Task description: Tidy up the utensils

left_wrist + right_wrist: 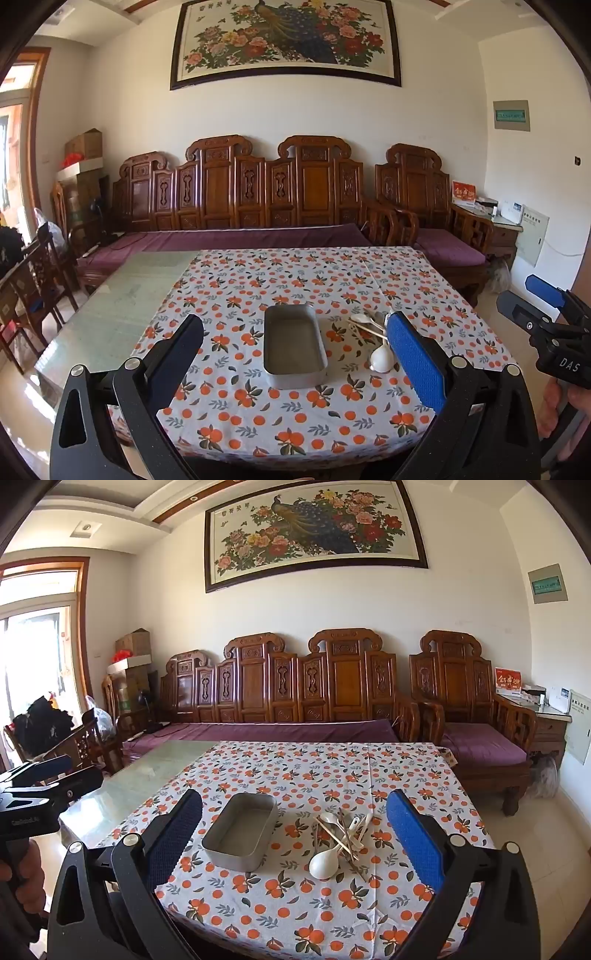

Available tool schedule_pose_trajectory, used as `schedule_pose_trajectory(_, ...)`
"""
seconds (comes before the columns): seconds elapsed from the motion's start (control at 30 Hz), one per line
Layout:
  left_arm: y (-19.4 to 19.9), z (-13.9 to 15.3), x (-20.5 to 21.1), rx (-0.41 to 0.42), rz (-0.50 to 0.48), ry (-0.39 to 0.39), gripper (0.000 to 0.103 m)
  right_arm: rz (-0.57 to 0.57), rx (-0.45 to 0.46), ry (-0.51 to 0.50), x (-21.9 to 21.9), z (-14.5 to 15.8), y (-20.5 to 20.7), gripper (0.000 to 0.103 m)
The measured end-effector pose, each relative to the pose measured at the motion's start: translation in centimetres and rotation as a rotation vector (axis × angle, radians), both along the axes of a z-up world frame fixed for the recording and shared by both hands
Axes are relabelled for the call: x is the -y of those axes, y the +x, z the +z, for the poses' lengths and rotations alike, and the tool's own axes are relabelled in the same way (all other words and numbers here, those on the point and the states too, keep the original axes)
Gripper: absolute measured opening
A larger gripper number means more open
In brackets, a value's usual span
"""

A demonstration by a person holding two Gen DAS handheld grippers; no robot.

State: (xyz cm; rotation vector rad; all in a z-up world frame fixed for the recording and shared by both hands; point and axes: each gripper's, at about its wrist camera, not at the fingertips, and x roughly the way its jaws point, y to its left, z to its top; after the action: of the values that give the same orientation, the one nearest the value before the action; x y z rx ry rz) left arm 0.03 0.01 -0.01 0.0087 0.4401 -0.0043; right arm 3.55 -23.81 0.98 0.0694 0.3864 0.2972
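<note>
We saw the utensil pile [341, 836] on the surface [295, 904] just right of the empty metal tray [240, 836], nearer the right gripper [295, 845]. Handles ran mostly near-to-far, perhaps crossing. Both the right and the left gripper [295, 363] stood wide apart, holding nothing.

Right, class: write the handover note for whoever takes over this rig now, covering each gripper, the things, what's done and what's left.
Left gripper: open, holds nothing, above the tray.
Right gripper: open, holds nothing, above the table's near part.
Tray: on the tablecloth, holds nothing.
Utensils: spoons and chopsticks piled right of the tray.
Done: nothing in the tray yet.
Left: probably move every utensil into the tray.
</note>
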Motion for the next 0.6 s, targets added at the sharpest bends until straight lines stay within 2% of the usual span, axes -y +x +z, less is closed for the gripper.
schedule_pose_trajectory(0.6,-0.01,0.04,0.01,0.005,0.0,-0.004,0.096,0.001,0.004,0.002,0.05,0.02,-0.07,0.1)
